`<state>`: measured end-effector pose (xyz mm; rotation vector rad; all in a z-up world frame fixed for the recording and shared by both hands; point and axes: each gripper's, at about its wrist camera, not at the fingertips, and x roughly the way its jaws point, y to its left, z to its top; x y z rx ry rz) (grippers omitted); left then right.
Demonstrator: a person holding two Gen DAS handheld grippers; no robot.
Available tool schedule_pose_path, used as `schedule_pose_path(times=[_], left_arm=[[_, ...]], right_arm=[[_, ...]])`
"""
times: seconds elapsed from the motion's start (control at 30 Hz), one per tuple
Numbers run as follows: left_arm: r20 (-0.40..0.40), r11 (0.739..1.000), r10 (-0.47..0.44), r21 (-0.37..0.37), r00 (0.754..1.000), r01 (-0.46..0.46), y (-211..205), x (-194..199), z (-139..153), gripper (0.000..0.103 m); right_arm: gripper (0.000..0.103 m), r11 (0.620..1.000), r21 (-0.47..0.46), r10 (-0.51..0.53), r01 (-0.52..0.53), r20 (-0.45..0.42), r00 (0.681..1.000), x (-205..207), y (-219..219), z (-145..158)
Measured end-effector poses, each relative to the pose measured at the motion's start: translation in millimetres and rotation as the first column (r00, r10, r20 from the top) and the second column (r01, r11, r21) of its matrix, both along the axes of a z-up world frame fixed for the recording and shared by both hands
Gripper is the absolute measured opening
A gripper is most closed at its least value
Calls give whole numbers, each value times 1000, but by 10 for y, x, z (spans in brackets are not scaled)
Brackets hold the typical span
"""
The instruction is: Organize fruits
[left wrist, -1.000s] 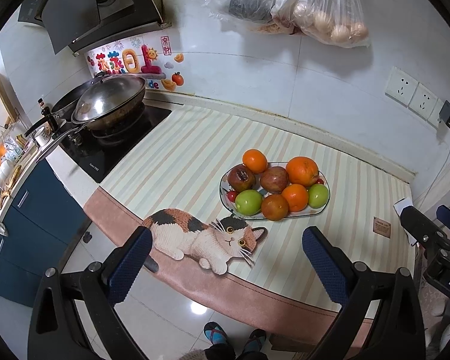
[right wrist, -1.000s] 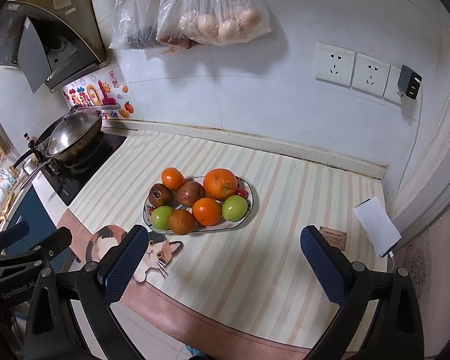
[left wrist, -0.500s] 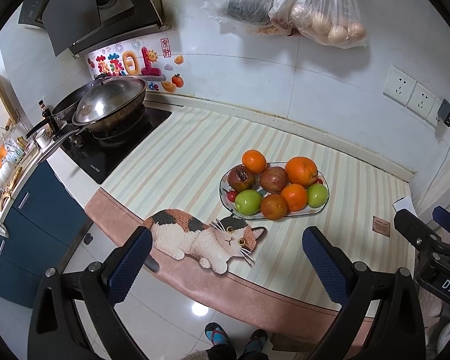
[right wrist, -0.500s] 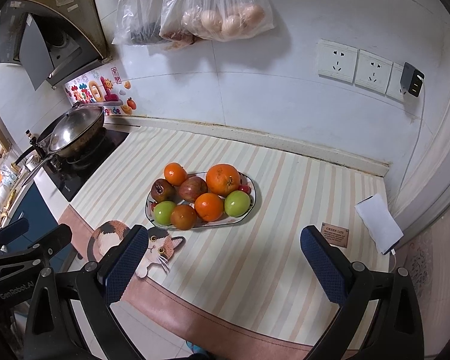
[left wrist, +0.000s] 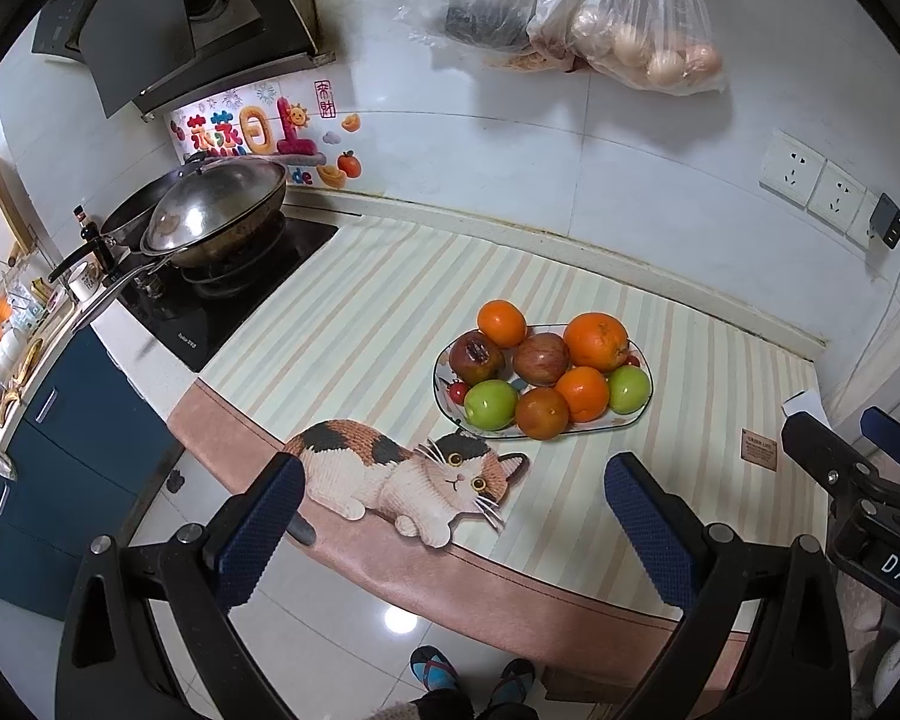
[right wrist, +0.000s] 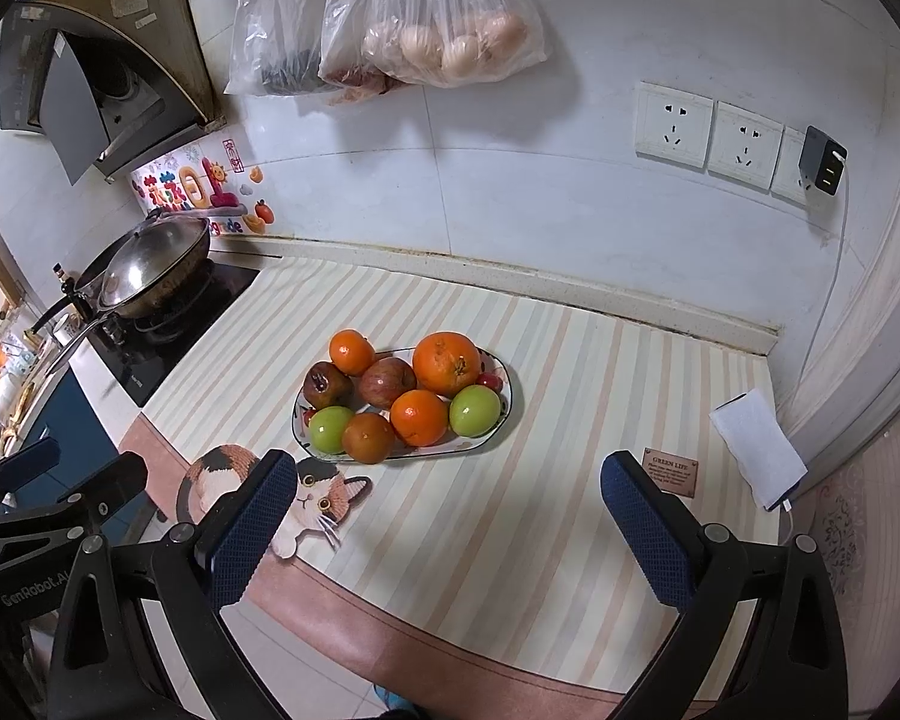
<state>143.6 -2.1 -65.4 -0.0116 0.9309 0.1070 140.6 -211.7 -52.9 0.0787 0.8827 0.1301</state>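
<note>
1. The left gripper point(left wrist: 450, 516) hangs off the counter edge, its jaws wide apart and empty; the cat mat point(left wrist: 402, 480) lies just ahead between its fingers.
2. The right gripper point(right wrist: 444, 516) is likewise spread and empty, over the striped mat point(right wrist: 510, 510).
3. The plate point(right wrist: 504, 414) of fruit sits ahead of both: ahead and slightly right of the left gripper, ahead and slightly left of the right one. Its long axis runs crosswise to both grippers.
4. Nearest row, from the right gripper's view: green apple point(right wrist: 331, 429), dark orange point(right wrist: 368, 437), orange point(right wrist: 419, 417), second apple point(right wrist: 475, 410).
5. Judging by this, neither gripper is clearly nearer; the right faces the plate more squarely.
6. Farthest back: the big orange point(right wrist: 447, 363) and small orange point(right wrist: 351, 351).
</note>
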Motion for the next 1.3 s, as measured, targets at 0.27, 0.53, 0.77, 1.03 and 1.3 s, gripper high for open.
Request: schedule_pose_path(times=[0.27,0.53,0.77,1.03,1.3], left_arm=[[-2,1000,-2,3,1000,2,-20,-6,2,102],[-1,1000,-4,1,1000,4,-33,-8,8,102],[4,1000,-6,-1,1000,6,-65,-11,21,102],[4,1000,-2,-2,1000,2,-74,-6,36,102],[10,1000,-1,-4,1000,1,-63,-20,50,102]], right_arm=[[103,1000,1,-1,1,0,1000,-9,-3,9],[103,1000,1,1,-1,4,1000,-16,2,35],[103,1000,0,3,-3,13,1000,-50,8,72],[103,1000,2,6,-6,13,1000,-54,10,85],[103,1000,1,3,-3,13,1000,-64,14,82]])
